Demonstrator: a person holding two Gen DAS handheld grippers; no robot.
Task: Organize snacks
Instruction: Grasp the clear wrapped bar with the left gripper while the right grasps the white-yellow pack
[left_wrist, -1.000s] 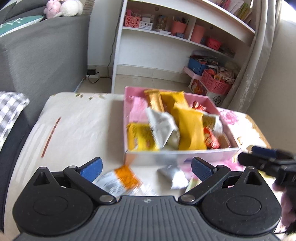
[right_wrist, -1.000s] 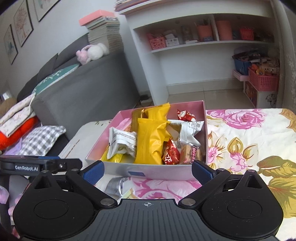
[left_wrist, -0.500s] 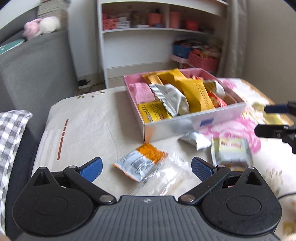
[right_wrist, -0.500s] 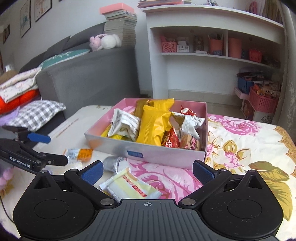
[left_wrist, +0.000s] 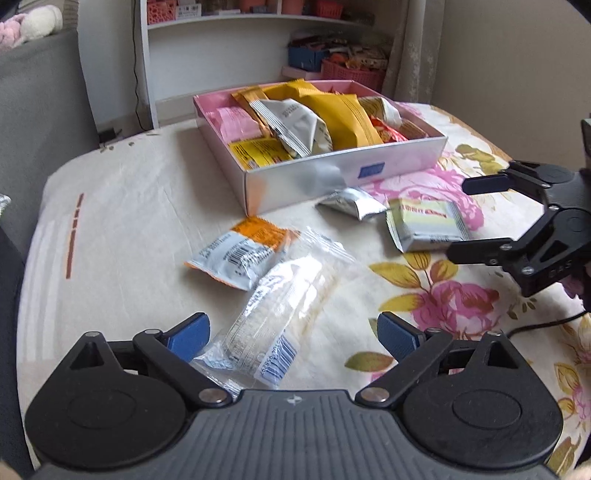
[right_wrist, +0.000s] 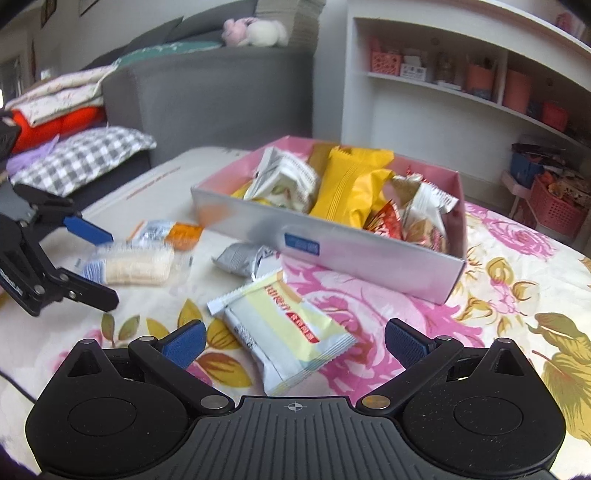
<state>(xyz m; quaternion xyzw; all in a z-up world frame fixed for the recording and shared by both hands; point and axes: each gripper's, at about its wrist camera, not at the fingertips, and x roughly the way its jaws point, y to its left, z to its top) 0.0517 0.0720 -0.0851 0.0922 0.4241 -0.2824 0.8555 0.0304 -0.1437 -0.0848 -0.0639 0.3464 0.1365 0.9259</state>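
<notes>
A pink box (left_wrist: 347, 173) (right_wrist: 332, 236) packed with snack packets stands on the floral cloth. Several loose packets lie in front of it. A clear cracker packet (left_wrist: 288, 295) (right_wrist: 129, 264) lies between the fingers of my left gripper (left_wrist: 293, 334) (right_wrist: 109, 268); its jaws are closing and the pads do not touch the packet. A pale yellow packet (right_wrist: 284, 325) (left_wrist: 428, 221) lies between the wide-open fingers of my right gripper (right_wrist: 295, 341) (left_wrist: 458, 219), untouched. An orange-and-white packet (left_wrist: 240, 251) (right_wrist: 166, 230) and a silver packet (left_wrist: 351, 203) (right_wrist: 243, 258) lie nearer the box.
A grey sofa (right_wrist: 207, 96) with a checked cushion (right_wrist: 81, 155) stands at the left. A white shelf unit (right_wrist: 443, 92) with pots and pink baskets (left_wrist: 351, 70) is behind the table. A black cable (left_wrist: 546, 325) runs over the cloth at the right.
Both grippers have sunk toward the table and rolled level. The loose packets now lie between their fingers. The left jaws look slightly narrower.
</notes>
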